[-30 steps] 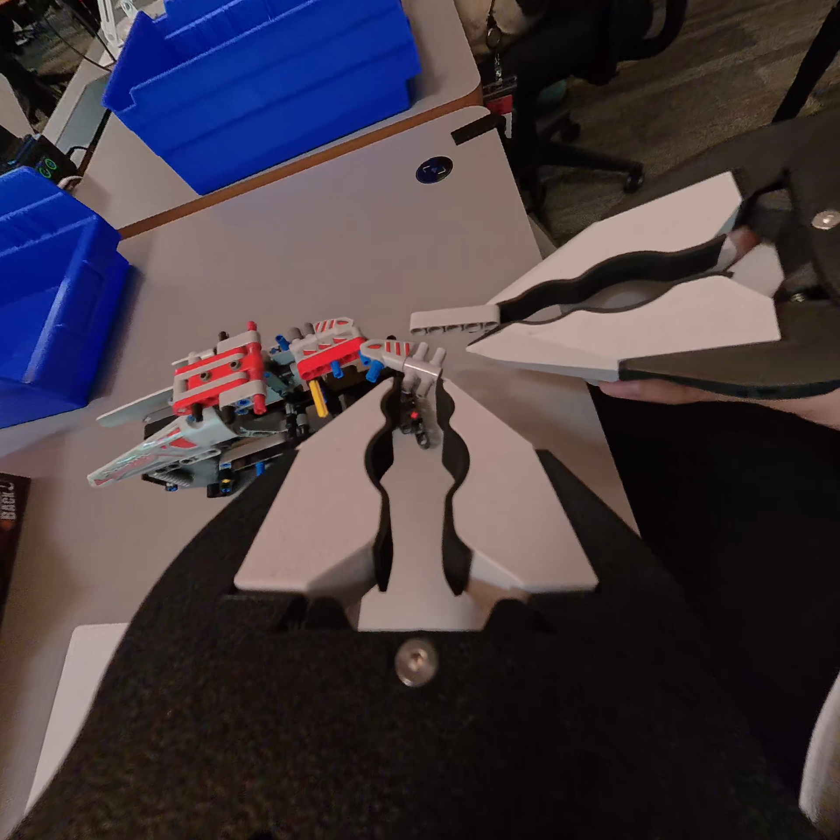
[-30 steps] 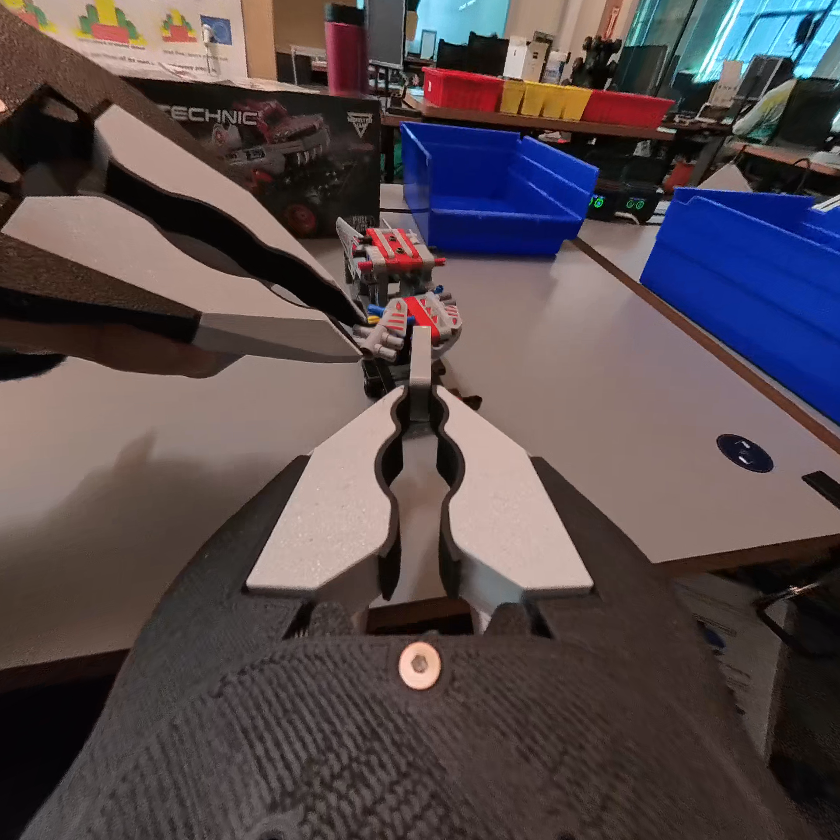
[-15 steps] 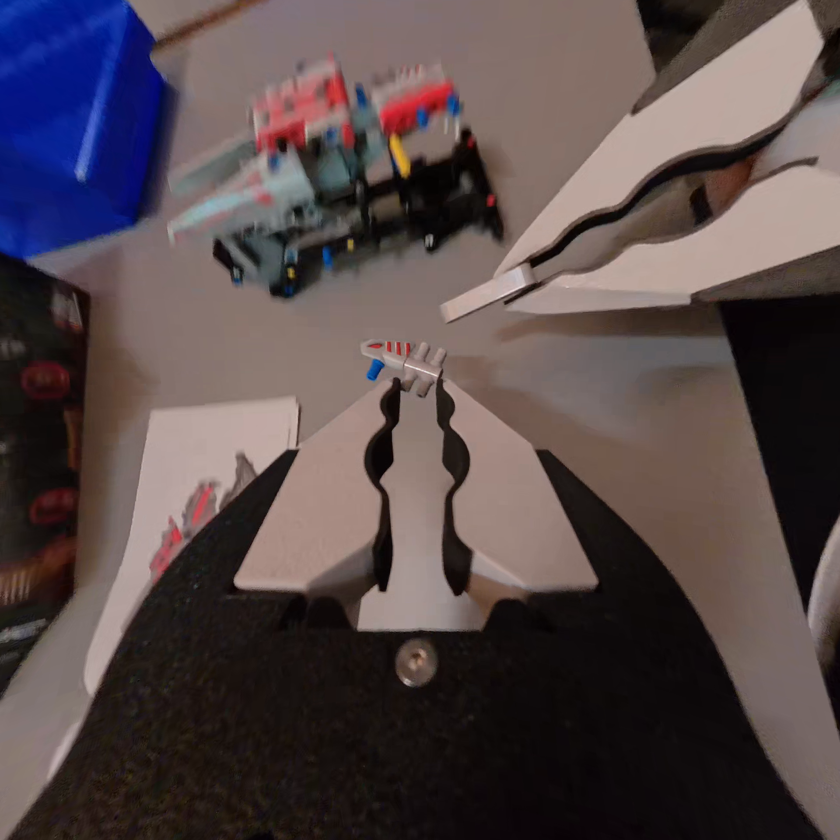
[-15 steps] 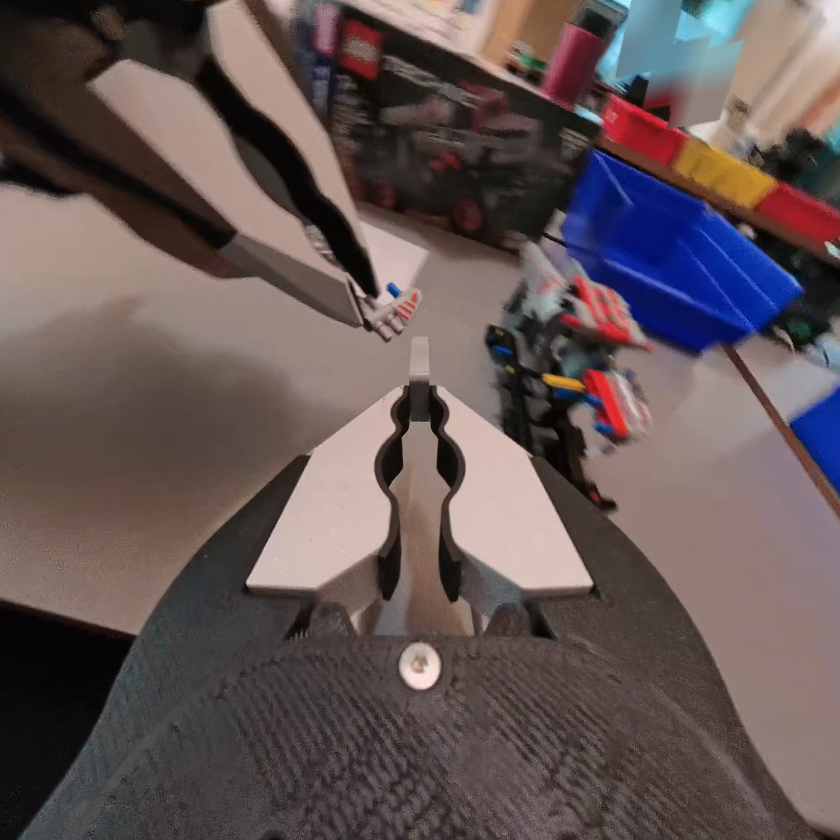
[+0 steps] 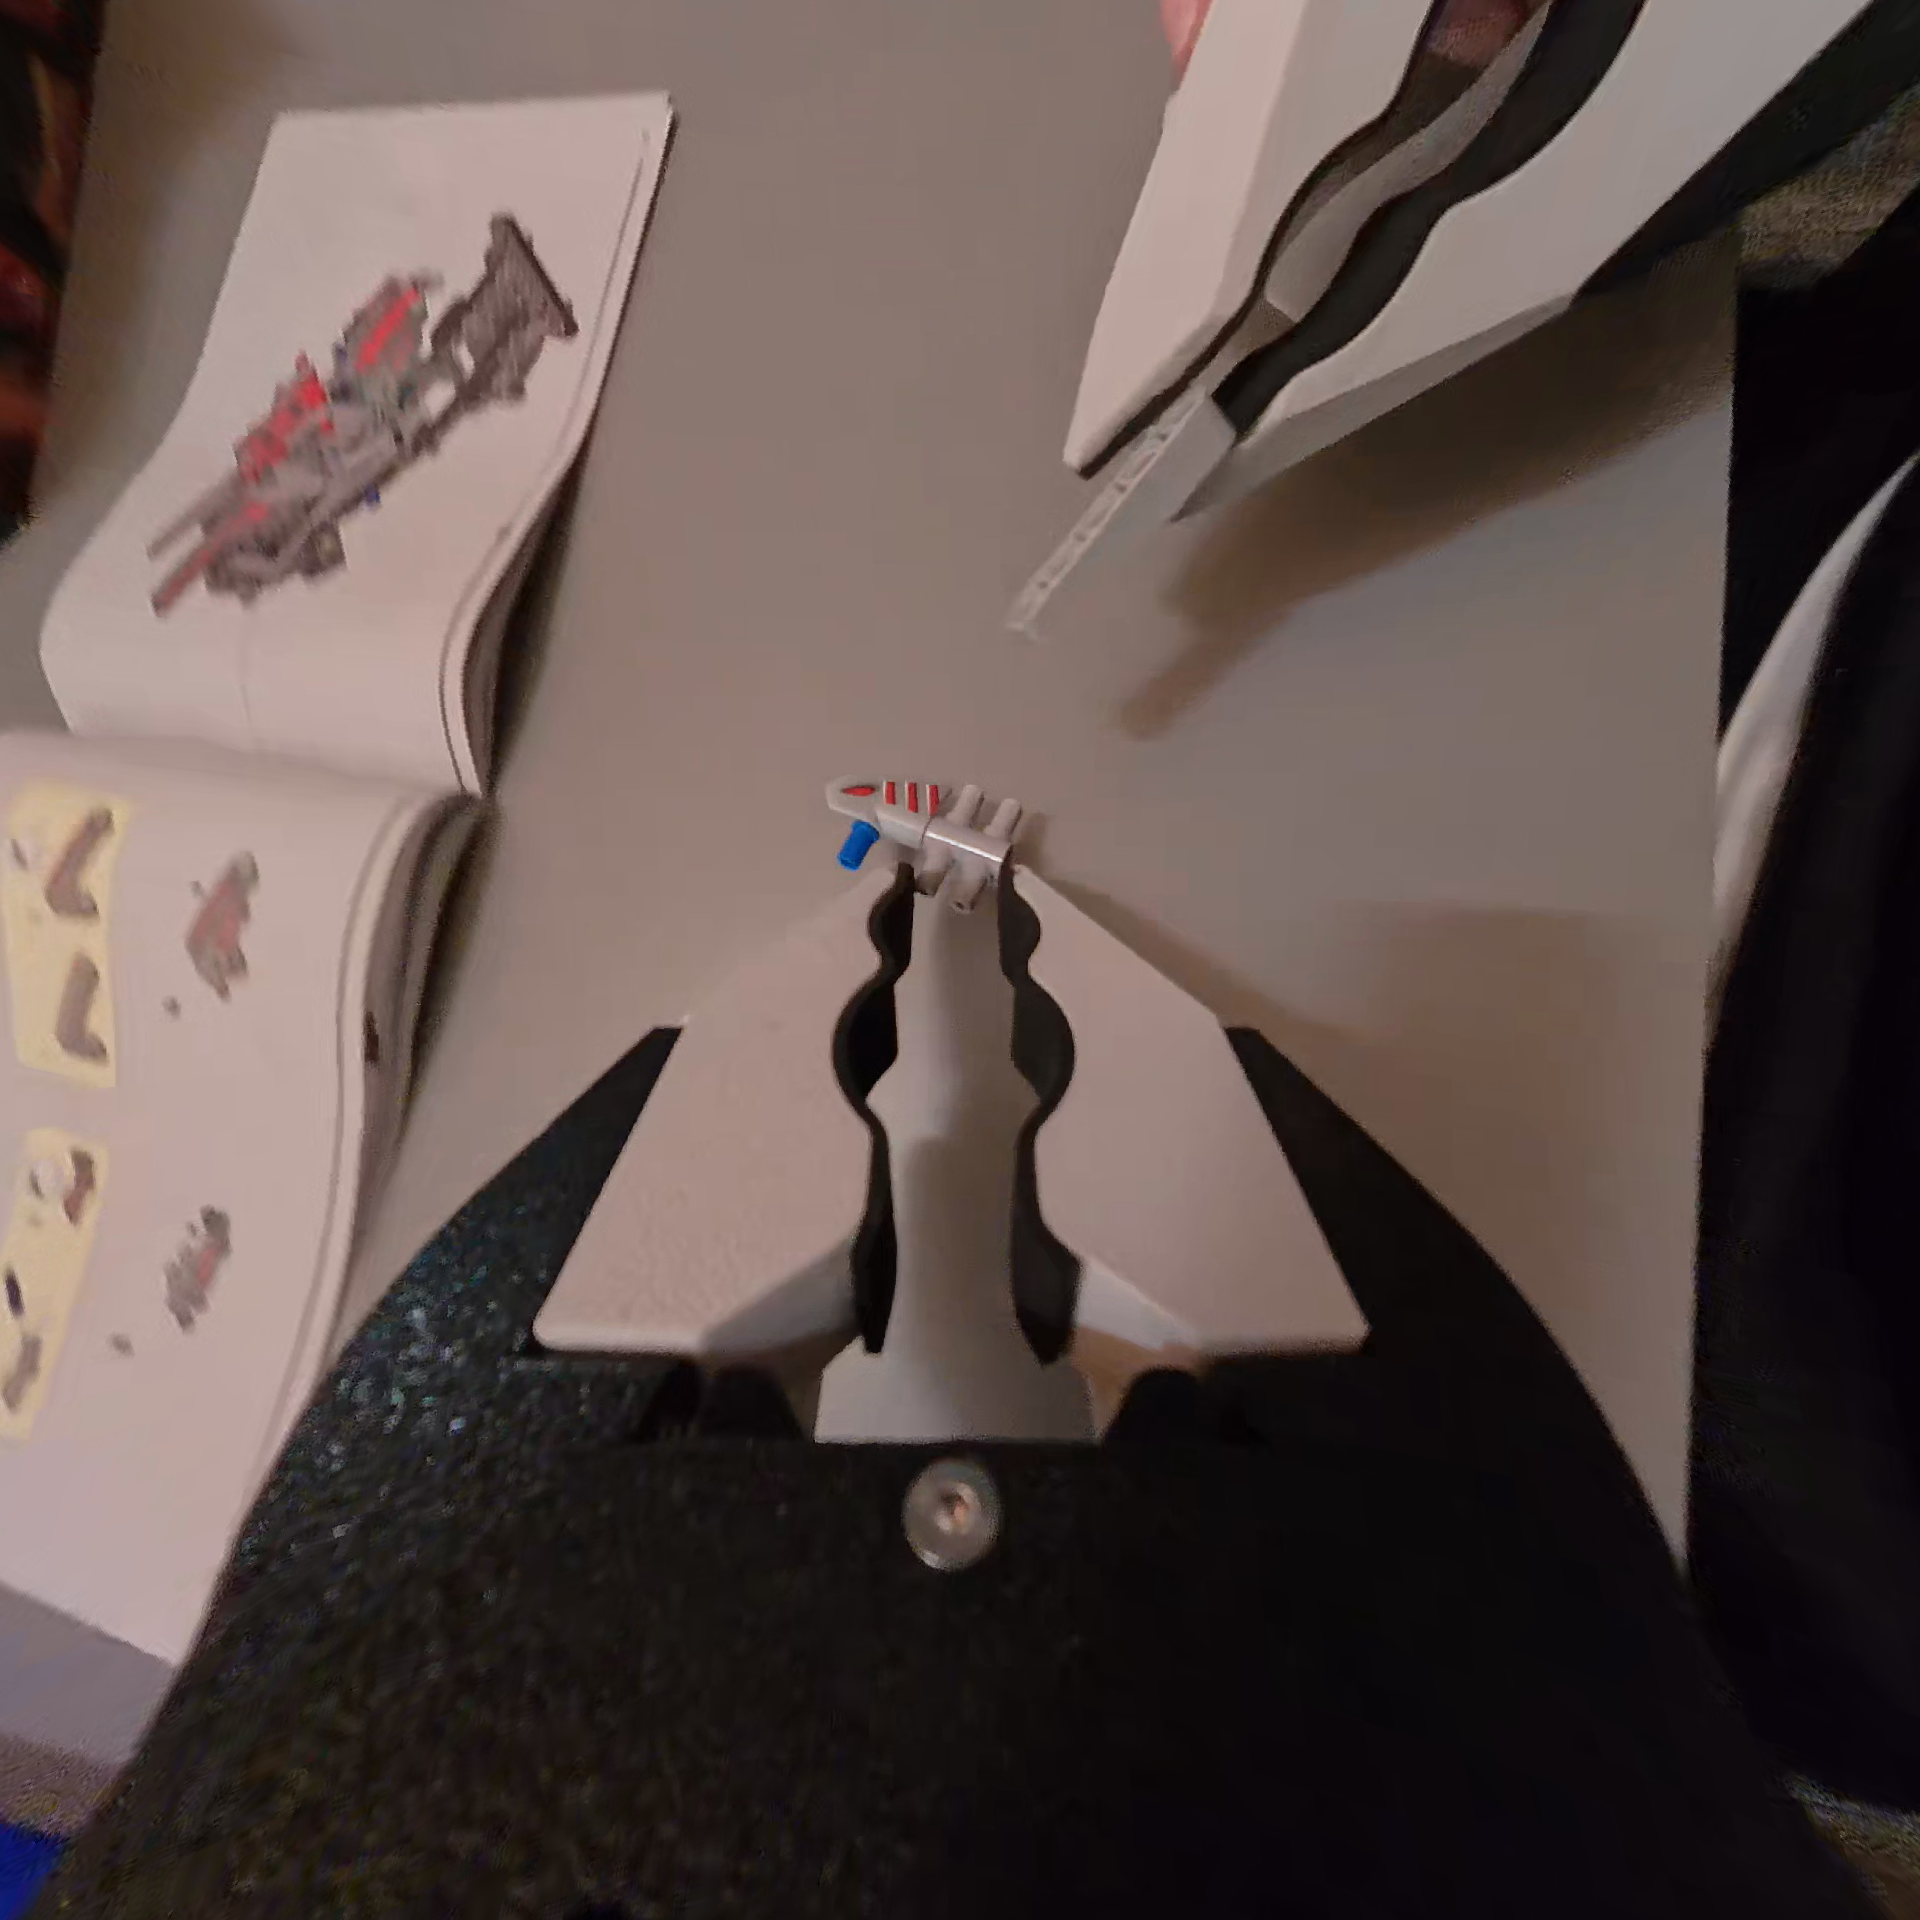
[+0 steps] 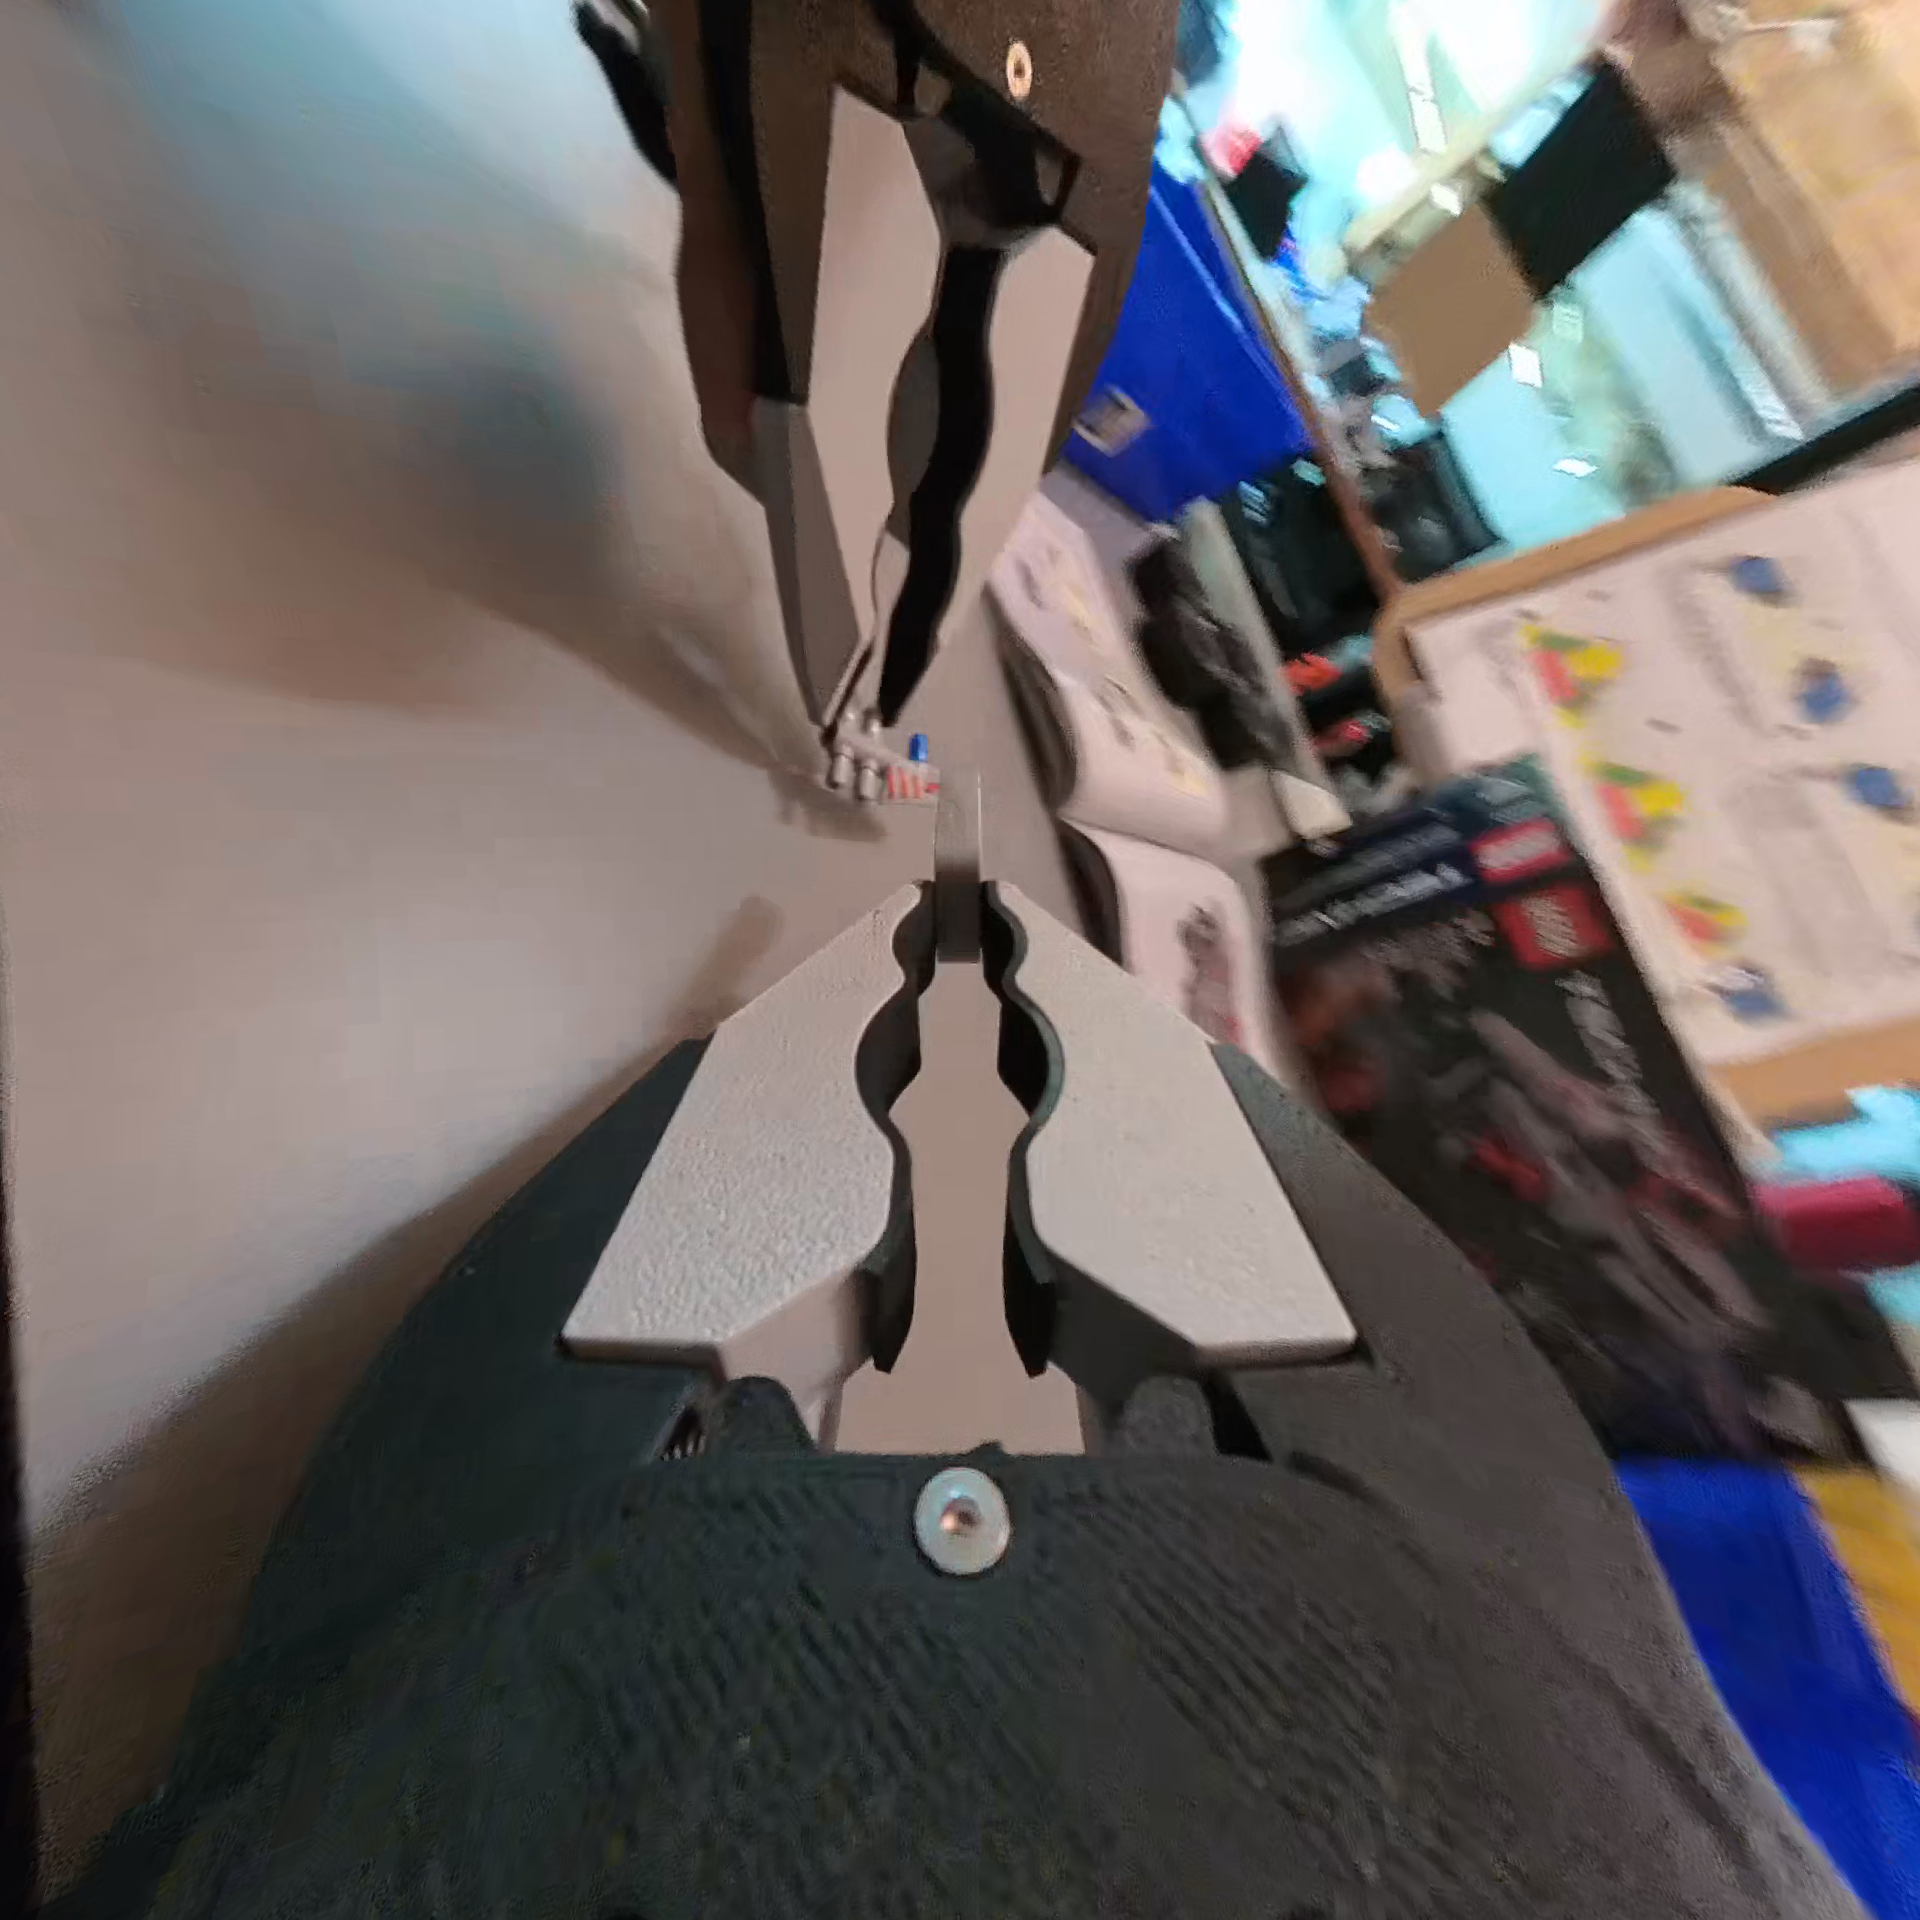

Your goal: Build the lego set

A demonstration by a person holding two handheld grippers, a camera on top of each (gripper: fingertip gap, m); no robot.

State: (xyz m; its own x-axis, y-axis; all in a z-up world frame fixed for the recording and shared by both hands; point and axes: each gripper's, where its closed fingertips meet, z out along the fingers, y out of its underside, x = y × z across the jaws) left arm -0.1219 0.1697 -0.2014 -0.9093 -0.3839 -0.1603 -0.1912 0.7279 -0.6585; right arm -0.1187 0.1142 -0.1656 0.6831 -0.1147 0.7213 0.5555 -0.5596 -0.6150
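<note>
Both grippers have swung off the half-built model, now out of view, to hang over the bare table (image 5: 810,436) beside the open instruction booklet (image 5: 343,436); the right gripper (image 5: 1210,457) pinches a long grey beam (image 5: 1101,530); the left gripper (image 5: 954,878) clamps the small grey, red-striped piece (image 5: 925,821) with its blue pin (image 5: 854,844); joining them well probably means aligning pin and hole squarely before pressing.

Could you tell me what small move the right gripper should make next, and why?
Probably ease the right gripper forward to bring its long grey beam up to the small grey-and-red piece held by the left gripper. Each piece is clamped at the fingers and a gap separates them above the table.
</note>
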